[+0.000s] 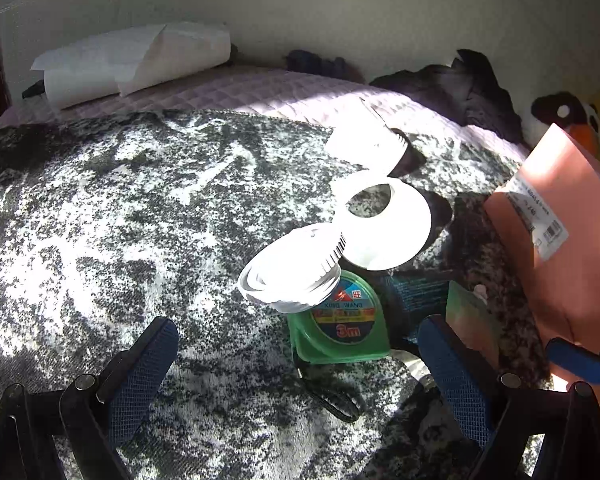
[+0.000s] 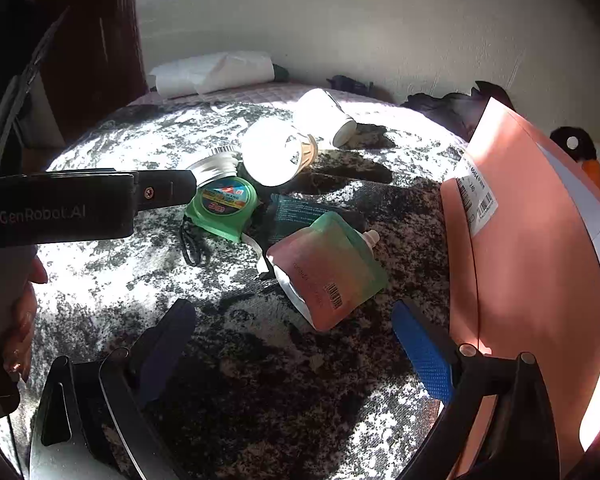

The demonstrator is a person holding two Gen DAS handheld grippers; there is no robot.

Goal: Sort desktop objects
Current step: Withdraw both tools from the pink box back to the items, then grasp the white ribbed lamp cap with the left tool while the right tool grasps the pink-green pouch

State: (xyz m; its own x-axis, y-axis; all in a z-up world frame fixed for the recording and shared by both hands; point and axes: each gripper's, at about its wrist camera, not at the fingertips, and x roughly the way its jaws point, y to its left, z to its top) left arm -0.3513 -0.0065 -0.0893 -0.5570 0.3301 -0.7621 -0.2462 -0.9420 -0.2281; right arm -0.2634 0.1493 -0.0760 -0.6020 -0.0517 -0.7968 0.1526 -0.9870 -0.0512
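Left gripper (image 1: 298, 344) wide open, empty, just short of green tape measure (image 1: 340, 320) on speckled tabletop (image 1: 120, 220). Right gripper (image 2: 296, 332) wide open, empty, near spouted pouch (image 2: 324, 268). Pink box (image 2: 532, 248) at right.

- The bed cover (image 2: 100, 280) is a napped, velvety cloth, mottled black and white.
- The tape measure (image 1: 340, 328) has a glossy green plastic case with a printed label.
- The jar (image 1: 296, 268) is white with a ribbed, metallic-looking rim.
- The pouch (image 2: 324, 268) is smooth, slightly shiny film.
- The pink box (image 2: 532, 248) looks like matt card with a paper sticker.
- The gripper pads (image 2: 424, 356) are blue with a fine grid texture.
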